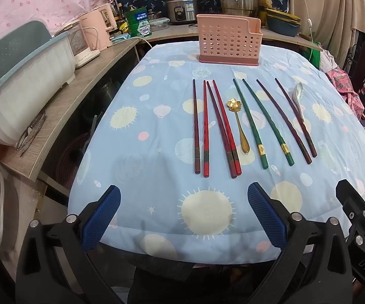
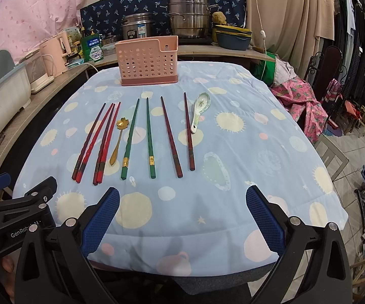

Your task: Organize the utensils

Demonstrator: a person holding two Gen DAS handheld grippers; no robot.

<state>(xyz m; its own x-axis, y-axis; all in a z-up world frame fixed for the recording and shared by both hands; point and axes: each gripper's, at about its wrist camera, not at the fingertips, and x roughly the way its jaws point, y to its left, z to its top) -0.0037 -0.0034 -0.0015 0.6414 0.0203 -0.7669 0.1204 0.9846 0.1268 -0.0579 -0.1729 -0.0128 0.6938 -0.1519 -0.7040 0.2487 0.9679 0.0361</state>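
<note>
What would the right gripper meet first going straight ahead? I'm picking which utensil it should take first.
Likely the green chopsticks: the open right gripper points at that pair's near ends, with only bare tablecloth between. Depth is unclear; held level, it might pass over them.

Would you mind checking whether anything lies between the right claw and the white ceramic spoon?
Nothing visible does. The right claw is open at the near table edge; only bare tablecloth separates it from the white ceramic spoon, which lies just right of the rightmost dark chopstick.
</note>
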